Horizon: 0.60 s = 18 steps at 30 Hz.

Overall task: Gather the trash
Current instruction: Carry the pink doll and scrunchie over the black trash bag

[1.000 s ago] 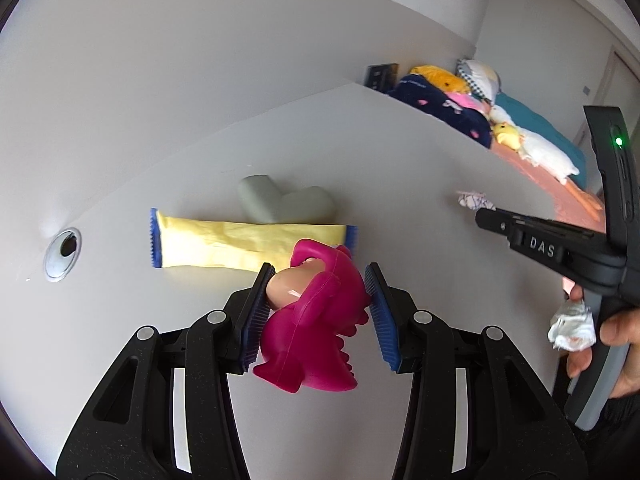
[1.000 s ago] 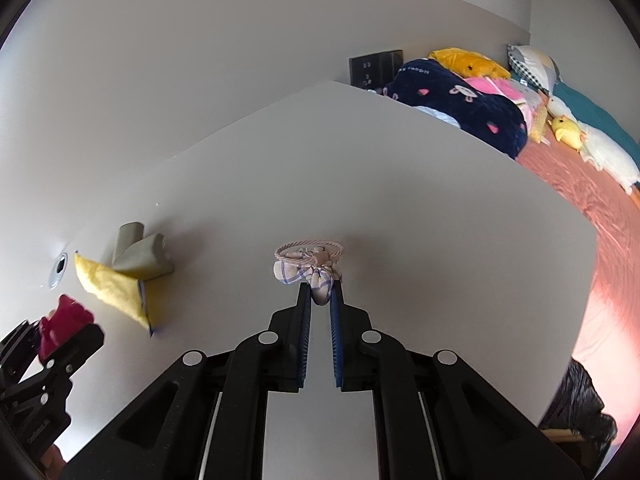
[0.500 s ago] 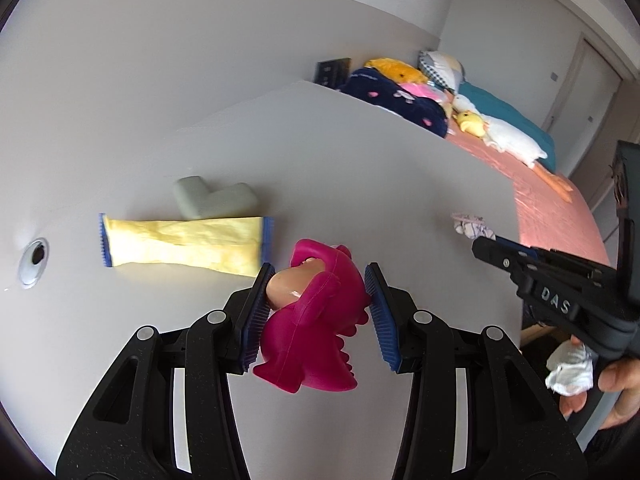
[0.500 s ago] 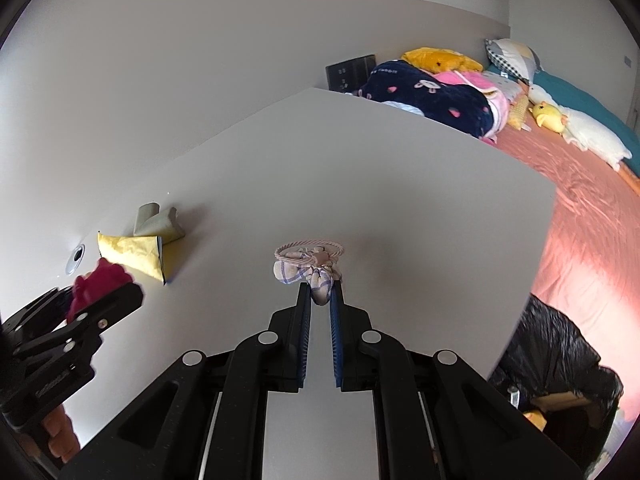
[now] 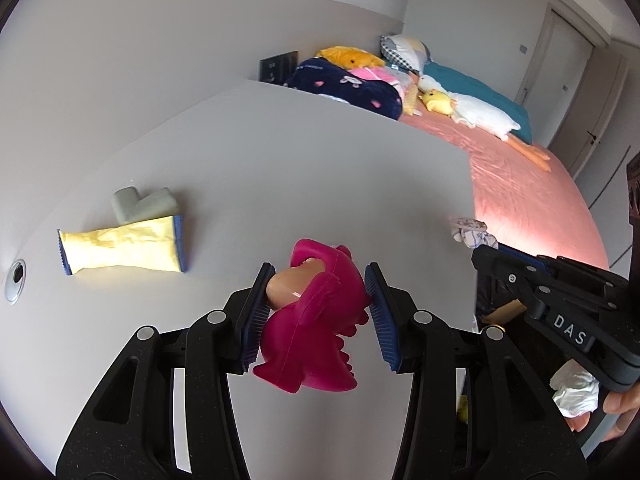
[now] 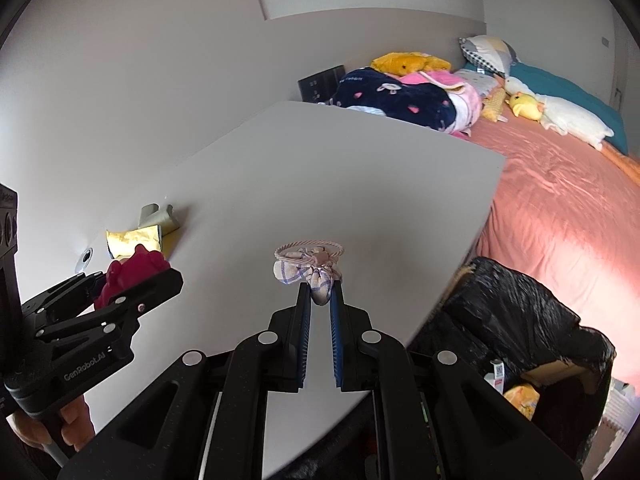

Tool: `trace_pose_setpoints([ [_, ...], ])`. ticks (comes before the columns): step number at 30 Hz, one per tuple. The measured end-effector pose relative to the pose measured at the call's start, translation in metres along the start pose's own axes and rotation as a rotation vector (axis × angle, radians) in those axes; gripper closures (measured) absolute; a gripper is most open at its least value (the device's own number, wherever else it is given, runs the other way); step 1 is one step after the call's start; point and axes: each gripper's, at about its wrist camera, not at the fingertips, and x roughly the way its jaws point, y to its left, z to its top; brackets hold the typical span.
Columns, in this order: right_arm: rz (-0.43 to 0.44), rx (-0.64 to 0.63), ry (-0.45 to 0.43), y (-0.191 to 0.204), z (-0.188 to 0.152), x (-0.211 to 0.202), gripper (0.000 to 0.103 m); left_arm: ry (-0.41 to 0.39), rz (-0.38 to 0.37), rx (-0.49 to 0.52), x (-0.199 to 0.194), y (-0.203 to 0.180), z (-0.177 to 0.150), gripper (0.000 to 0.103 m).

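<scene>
Left gripper [image 5: 316, 304] clamps pink toy [image 5: 316, 320]; black bag [image 6: 520, 320] interior obscured.

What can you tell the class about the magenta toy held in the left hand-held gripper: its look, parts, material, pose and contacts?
The magenta dinosaur toy looks like soft, matte rubber or plastic, with small rounded spikes along one edge and a peach-coloured rounded part showing on its left side. It is tilted, its broad flat base pointing down toward the camera. The left hand-held gripper is shut on it, blue ribbed pads pressing both sides, holding it clear above the white table.
</scene>
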Motion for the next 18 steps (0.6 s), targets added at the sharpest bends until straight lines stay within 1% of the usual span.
trace_pose_setpoints([
  [8, -0.015, 0.035, -0.018, -0.026, -0.017, -0.024, 0.092, 0.015, -0.033, 0.045, 0.003, -0.036, -0.003, 0.057],
  [18, -0.065, 0.087, -0.040, -0.066, -0.039, -0.054, 0.092, 0.035, -0.090, 0.133, 0.006, -0.088, -0.011, 0.057],
])
